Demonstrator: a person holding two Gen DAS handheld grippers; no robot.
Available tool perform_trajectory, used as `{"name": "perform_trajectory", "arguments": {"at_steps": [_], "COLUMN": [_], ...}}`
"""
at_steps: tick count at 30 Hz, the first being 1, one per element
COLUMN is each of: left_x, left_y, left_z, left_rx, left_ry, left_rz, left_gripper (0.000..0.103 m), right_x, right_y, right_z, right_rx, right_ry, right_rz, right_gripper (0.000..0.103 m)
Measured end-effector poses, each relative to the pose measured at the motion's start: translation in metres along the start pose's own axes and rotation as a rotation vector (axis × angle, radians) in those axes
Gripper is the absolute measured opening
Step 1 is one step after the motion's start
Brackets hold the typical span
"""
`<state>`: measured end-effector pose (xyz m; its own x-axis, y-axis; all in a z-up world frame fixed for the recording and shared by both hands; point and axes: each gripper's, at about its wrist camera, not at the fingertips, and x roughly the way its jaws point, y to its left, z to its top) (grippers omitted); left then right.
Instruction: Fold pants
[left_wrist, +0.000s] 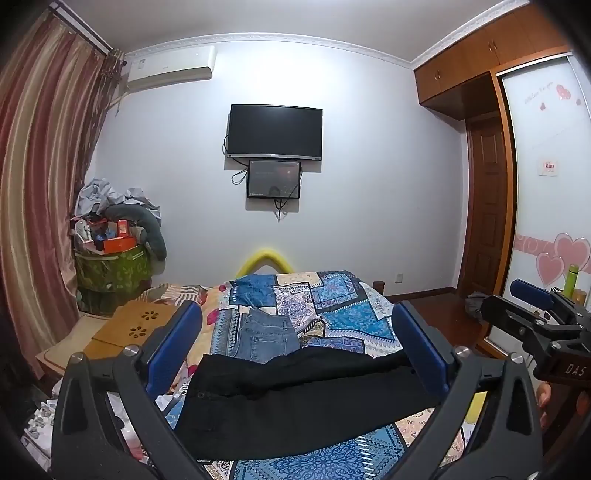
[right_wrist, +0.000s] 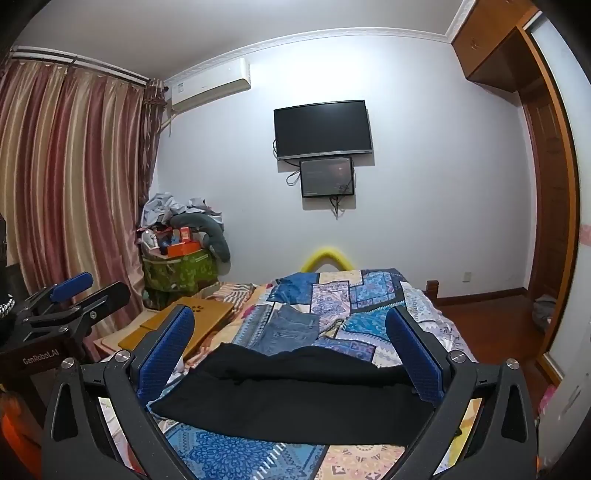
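Black pants lie flat across the near part of the patchwork bed; they also show in the right wrist view. My left gripper is open and empty, held above the pants, its blue pads wide apart. My right gripper is open and empty too, above the pants. Each gripper shows at the edge of the other's view: the right one at the far right, the left one at the far left.
Folded blue jeans lie farther up the bed. A wooden lap desk sits left of the bed, with a green bag of clutter behind it. Curtains hang left; a wardrobe stands right. A TV hangs on the far wall.
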<state>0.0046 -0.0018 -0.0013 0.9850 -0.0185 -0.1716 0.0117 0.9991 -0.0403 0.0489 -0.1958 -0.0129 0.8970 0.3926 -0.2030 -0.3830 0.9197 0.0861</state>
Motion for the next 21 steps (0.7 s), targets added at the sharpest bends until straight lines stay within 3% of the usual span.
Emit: {"name": "perform_trajectory", "arguments": {"at_steps": [21], "left_x": [0.0036], "left_y": [-0.0045], "left_z": [-0.0024], "left_rx": [0.01], "left_ry": [0.001], "left_rz": [-0.002], "left_gripper": [0.103], "right_x": [-0.0066], "right_y": [0.0093], "right_z": [0.0035], "right_rx": [-0.003], "right_ry": [-0.003], "right_rz": [-0.01], "right_gripper": [0.103]}}
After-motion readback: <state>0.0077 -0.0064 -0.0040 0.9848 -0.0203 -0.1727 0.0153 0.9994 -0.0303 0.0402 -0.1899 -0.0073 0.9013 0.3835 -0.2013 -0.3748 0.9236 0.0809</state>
